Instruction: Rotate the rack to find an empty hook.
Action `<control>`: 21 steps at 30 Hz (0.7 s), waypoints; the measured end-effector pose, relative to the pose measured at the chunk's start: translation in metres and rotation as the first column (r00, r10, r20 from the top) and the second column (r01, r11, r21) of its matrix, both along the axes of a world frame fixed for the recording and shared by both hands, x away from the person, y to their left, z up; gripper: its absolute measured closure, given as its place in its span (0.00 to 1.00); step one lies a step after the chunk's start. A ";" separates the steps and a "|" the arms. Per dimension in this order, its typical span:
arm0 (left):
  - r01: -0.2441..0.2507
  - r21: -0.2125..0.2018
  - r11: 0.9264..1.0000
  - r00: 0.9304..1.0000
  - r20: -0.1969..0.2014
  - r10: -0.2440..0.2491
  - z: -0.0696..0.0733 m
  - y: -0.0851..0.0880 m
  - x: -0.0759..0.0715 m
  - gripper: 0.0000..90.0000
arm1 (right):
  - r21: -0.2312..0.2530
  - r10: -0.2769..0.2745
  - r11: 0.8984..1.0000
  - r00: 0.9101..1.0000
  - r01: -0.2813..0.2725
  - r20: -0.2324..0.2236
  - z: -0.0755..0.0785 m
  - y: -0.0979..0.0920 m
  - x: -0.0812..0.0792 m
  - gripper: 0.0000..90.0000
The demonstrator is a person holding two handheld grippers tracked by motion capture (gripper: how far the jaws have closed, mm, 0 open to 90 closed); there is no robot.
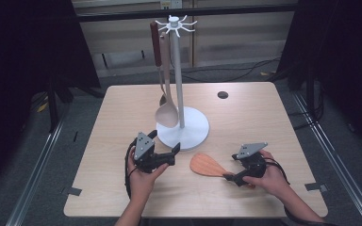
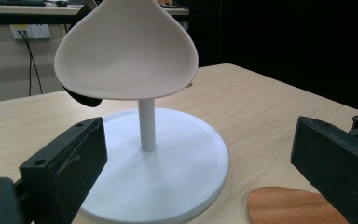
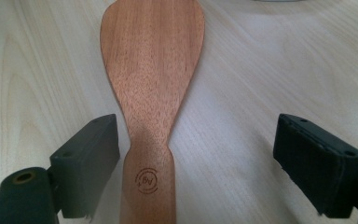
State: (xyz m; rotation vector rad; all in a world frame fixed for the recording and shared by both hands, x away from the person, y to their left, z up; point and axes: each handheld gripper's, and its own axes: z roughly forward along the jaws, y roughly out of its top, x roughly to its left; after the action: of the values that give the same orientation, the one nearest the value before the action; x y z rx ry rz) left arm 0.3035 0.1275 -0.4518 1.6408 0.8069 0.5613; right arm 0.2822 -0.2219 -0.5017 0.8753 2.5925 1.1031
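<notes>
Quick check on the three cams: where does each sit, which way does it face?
High view: above the near table edge, facing forward and down; both forearms, left gripper, right gripper.
Left gripper view: low on that gripper, facing the white stand and hanging pale spoon; open jaws.
Right gripper view: facing down along the wooden spatula between open jaws.
All three show the spatula.

both forearms come in from the bottom edge of the high view. the left hand (image 1: 141, 176) grips the left gripper (image 1: 176, 149) from below, held low and level and pointing to the right, its fingers (image 2: 65, 163) spread wide apart with nothing between them. the right hand (image 1: 269, 175) wraps the right gripper (image 1: 227, 177), aimed leftward and low, fingers (image 3: 86, 154) also wide apart, pressing on nothing.
</notes>
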 end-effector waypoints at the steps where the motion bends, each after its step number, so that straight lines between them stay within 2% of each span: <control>1: 0.000 0.003 1.000 1.000 0.002 0.000 0.000 0.000 0.000 0.04 | 0.000 0.001 1.000 1.000 -0.001 -0.002 0.000 0.000 0.000 0.15; 4: 0.002 0.002 1.000 1.000 0.000 -0.002 0.000 0.001 0.000 0.04 | -0.017 0.013 1.000 1.000 -0.012 0.011 -0.001 0.002 0.000 0.17; 6: 0.004 -0.001 1.000 1.000 0.001 -0.004 -0.001 0.001 0.000 0.04 | -0.035 0.020 0.999 1.000 -0.020 0.002 -0.003 0.004 0.000 0.18; 13: 0.003 0.007 1.000 1.000 0.002 -0.003 0.000 0.003 -0.002 0.04 | -0.032 0.054 0.998 0.998 -0.054 0.010 -0.002 0.009 0.002 0.30; 17: -0.003 0.008 1.000 1.000 0.003 0.003 0.001 0.005 -0.002 0.04 | -0.028 0.073 0.997 0.997 -0.072 0.010 -0.001 0.011 0.002 0.41; 21: 0.004 0.005 1.000 1.000 0.005 -0.004 0.001 0.006 -0.003 0.04 | -0.016 0.111 0.994 0.994 -0.110 0.013 0.000 0.014 0.003 0.59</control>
State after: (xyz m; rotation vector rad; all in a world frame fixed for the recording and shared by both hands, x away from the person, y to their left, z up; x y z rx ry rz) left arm 0.3007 0.1332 -0.4505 1.6450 0.7982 0.5652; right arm 0.2847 -0.2076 -0.5019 0.7263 2.6629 1.1120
